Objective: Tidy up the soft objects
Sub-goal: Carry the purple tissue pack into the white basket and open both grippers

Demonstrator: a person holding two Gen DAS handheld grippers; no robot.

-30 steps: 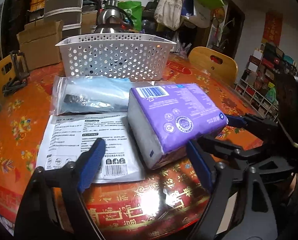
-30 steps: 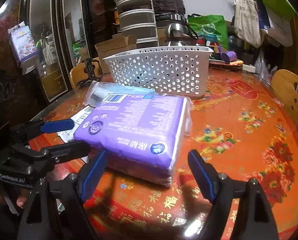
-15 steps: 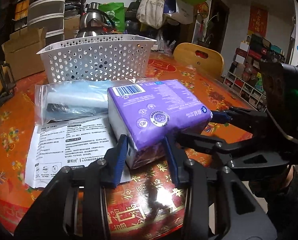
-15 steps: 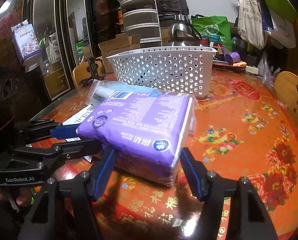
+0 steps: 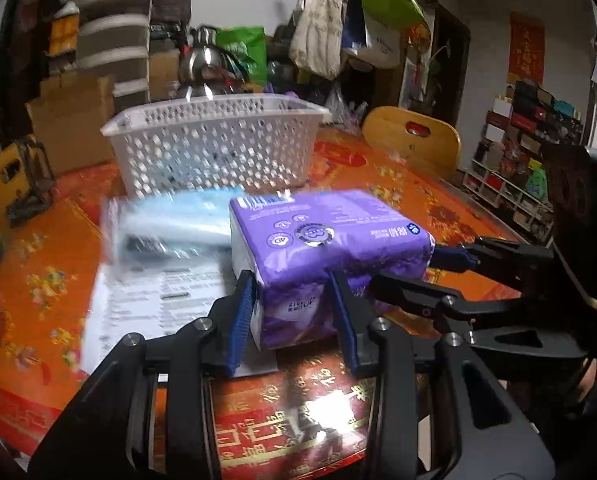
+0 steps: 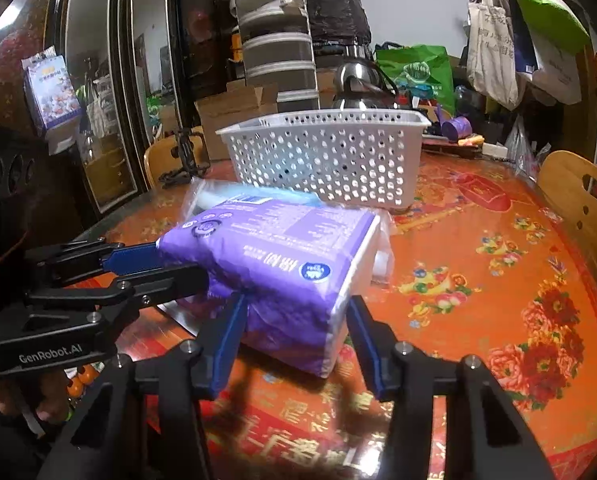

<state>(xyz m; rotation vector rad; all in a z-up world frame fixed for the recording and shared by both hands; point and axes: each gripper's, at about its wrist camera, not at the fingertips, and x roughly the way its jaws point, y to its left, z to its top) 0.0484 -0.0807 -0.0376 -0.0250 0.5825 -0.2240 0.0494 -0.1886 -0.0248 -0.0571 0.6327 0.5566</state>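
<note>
A purple tissue pack is tilted just above the red patterned table. My left gripper is shut on its near corner, blue pads denting the wrapper. In the right wrist view that left gripper comes in from the left. My right gripper straddles the pack's white end; its jaws are closing and both pads press the soft pack. From the left wrist view the right gripper pinches the pack's right end. Behind stands a white perforated basket.
A clear bag of blue items and a white printed packet lie left of the pack. Wooden chairs ring the table. A steel kettle, boxes and hanging bags crowd the space behind the basket.
Both grippers have closed in on the tissue pack from open. The left one now squeezes its near corner, the right one its end, and the pack has tipped up off the table.
</note>
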